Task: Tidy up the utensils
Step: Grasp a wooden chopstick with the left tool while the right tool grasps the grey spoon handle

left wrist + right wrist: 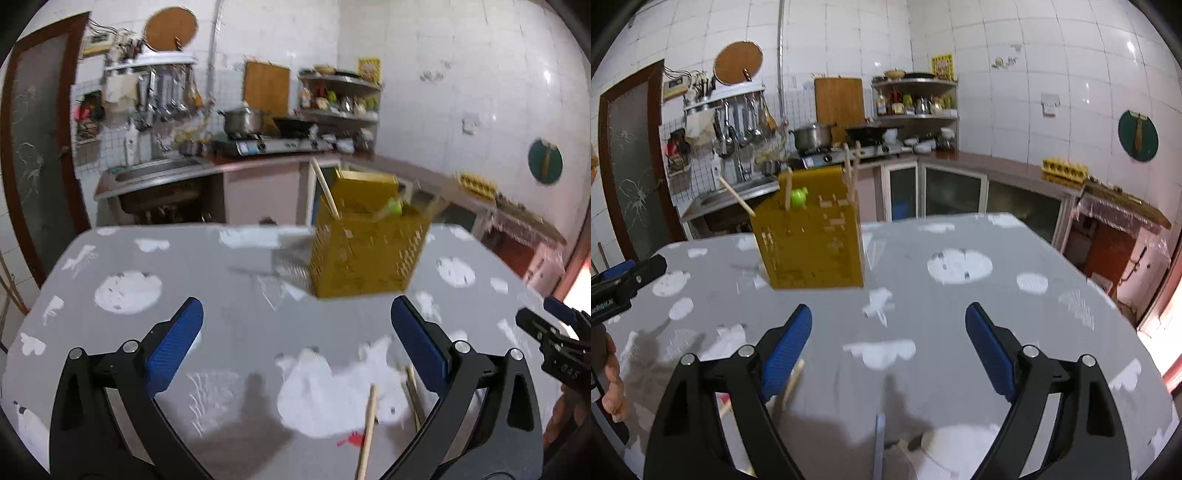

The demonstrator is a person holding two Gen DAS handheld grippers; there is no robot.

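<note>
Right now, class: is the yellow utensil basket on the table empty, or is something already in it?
Not empty. The yellow utensil basket already holds several wooden chopsticks poking above its rim, plus a green-topped item.

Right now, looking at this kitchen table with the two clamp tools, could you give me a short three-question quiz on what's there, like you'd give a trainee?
1. True or false: the left gripper holds a chopstick.
2. Where does the yellow utensil basket stand? A) on the stove B) on the grey table C) in the sink
3. Fill in: loose wooden chopsticks lie on the table between the ____ gripper's fingers, in its wrist view.

Key
1. False: its jaws are wide apart and empty, as are those of the right gripper.
2. B; several chopsticks already stand in the basket.
3. left
</note>
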